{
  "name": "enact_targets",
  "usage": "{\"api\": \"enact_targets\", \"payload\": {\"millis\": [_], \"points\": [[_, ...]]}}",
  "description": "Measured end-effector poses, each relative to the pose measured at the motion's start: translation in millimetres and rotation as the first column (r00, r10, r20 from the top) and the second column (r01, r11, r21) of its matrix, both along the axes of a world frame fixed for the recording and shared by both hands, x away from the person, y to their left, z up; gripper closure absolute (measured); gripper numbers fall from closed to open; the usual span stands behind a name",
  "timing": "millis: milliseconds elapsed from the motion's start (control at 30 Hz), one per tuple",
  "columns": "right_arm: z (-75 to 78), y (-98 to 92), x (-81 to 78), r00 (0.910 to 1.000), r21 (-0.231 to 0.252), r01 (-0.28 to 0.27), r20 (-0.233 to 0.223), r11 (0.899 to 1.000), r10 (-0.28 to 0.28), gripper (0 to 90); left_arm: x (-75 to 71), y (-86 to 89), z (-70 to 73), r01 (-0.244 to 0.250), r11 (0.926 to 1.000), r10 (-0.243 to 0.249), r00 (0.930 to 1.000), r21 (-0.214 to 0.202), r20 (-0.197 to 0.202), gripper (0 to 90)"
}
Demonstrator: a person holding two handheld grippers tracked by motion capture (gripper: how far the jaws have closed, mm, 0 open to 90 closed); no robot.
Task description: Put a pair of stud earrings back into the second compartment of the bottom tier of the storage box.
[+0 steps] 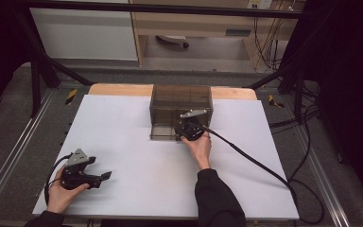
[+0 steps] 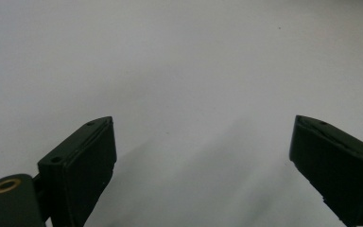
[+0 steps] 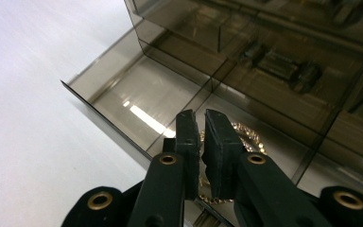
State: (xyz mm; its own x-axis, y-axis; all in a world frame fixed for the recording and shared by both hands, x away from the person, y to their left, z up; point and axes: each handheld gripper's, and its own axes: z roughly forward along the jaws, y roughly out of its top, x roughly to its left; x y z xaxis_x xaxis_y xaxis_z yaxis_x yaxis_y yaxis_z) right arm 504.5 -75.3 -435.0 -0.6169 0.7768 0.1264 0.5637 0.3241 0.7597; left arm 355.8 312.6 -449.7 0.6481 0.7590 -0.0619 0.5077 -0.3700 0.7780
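Over open drawer (image 3: 137,94): right gripper (image 3: 201,142) clenched on gold chain (image 3: 246,135); snag on drawer wall likely. Left gripper (image 2: 203,156) released, idle on table (image 1: 123,137).

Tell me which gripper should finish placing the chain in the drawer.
Right. The right gripper is already at the open drawer, jaws nearly shut, with the gold chain at its tips over a compartment. The left gripper rests open on the white table, well away from the box.
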Motion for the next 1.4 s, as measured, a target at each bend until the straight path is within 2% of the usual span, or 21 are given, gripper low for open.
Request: {"api": "enact_targets", "payload": {"millis": [167, 300, 333, 367, 433, 467, 600, 633, 700, 733, 800, 833, 933, 1167, 1200, 1400], "points": [[13.5, -3.7, -5.4, 0.9995, 0.006, -0.011, 0.028, 1.000, 0.011, 75.5, 0.0, 0.0, 0.1, 0.000, 1.0000, 0.000, 1.0000, 0.002, 0.001, 8.0], [22.2, -6.3, -10.5, 0.9995, 0.010, -0.014, 0.029, 1.000, 0.014, 66.1, -0.1, -0.1, 0.1, -0.001, 1.0000, 0.001, 1.0000, 0.001, 0.000, 7.9], [22.2, -6.3, -10.5, 0.9995, 0.010, -0.014, 0.029, 1.000, 0.014, 66.1, -0.1, 0.0, 0.1, -0.001, 1.0000, 0.001, 1.0000, 0.001, 0.000, 7.9], [25.9, -7.7, -13.2, 0.9994, 0.017, -0.018, 0.031, 1.000, 0.017, 60.5, -0.1, 0.1, 0.1, -0.002, 1.0000, 0.002, 1.0000, 0.000, 0.000, 8.0], [27.5, -8.8, -14.6, 0.9993, 0.021, -0.019, 0.033, 1.000, 0.019, 58.3, -0.1, 0.2, 0.2, -0.002, 1.0000, 0.002, 1.0000, 0.000, 0.001, 7.9], [30.7, -10.9, -17.7, 0.9993, 0.031, -0.020, 0.033, 0.999, 0.019, 51.5, 0.0, 0.3, 0.2, -0.002, 1.0000, 0.002, 1.0000, 0.001, 0.001, 8.0], [34.7, -14.3, -23.2, 0.9995, 0.034, -0.020, 0.026, 0.999, 0.019, 43.3, 0.0, 0.2, 0.2, -0.002, 1.0000, 0.002, 1.0000, 0.002, 0.001, 8.0], [37.2, -17.5, -27.2, 0.9994, 0.043, -0.018, 0.030, 0.999, 0.017, 36.7, 0.0, 0.2, 0.2, -0.001, 1.0000, 0.001, 1.0000, 0.002, 0.001, 8.0], [38.3, -19.6, -29.3, 0.9994, 0.050, -0.019, 0.028, 0.999, 0.018, 33.9, -0.1, 0.0, 0.1, -0.002, 1.0000, 0.002, 1.0000, 0.002, 0.001, 8.0], [40.0, -23.5, -33.8, 0.9994, 0.060, -0.023, 0.028, 0.998, 0.021, 28.1, 0.1, 0.0, 0.1, -0.001, 1.0000, 0.001, 1.0000, 0.003, 0.001, 8.0], [40.6, -25.8, -35.6, 0.9991, 0.053, -0.026, 0.035, 0.998, 0.024, 25.4, 0.1, -0.1, 0.1, 0.000, 1.0000, 0.000, 1.0000, 0.005, 0.001, 7.9], [42.2, -30.5, -39.6, 0.9986, 0.037, -0.027, 0.046, 0.999, 0.025, 19.8, 0.2, -0.1, 0.0, 0.000, 1.0000, 0.000, 1.0000, 0.005, 0.001, 8.0], [44.1, -37.1, -44.2, 0.9980, 0.035, -0.026, 0.058, 0.999, 0.023, 18.0, 0.1, -0.2, -0.2, -0.001, 1.0000, 0.001, 1.0000, 0.006, -0.001, 8.0], [48.6, -61.7, -59.3, 0.9974, 0.037, -0.012, 0.072, 0.999, 0.009, 4.4, 0.2, -0.6, -0.3, -0.002, 1.0000, 0.002, 1.0000, 0.006, -0.002, 7.9], [48.6, -61.7, -59.3, 0.9974, 0.037, -0.012, 0.072, 0.999, 0.009, 4.4, 0.1, -0.7, -0.2, -0.001, 1.0000, 0.001, 1.0000, 0.007, -0.001, 7.9], [47.8, -88.7, -73.6, 0.9982, 0.056, 0.001, 0.060, 0.998, -0.004, 0.7, 0.3, -1.4, -0.6, -0.001, 1.0000, 0.001, 1.0000, 0.006, -0.003, 7.9]]}}
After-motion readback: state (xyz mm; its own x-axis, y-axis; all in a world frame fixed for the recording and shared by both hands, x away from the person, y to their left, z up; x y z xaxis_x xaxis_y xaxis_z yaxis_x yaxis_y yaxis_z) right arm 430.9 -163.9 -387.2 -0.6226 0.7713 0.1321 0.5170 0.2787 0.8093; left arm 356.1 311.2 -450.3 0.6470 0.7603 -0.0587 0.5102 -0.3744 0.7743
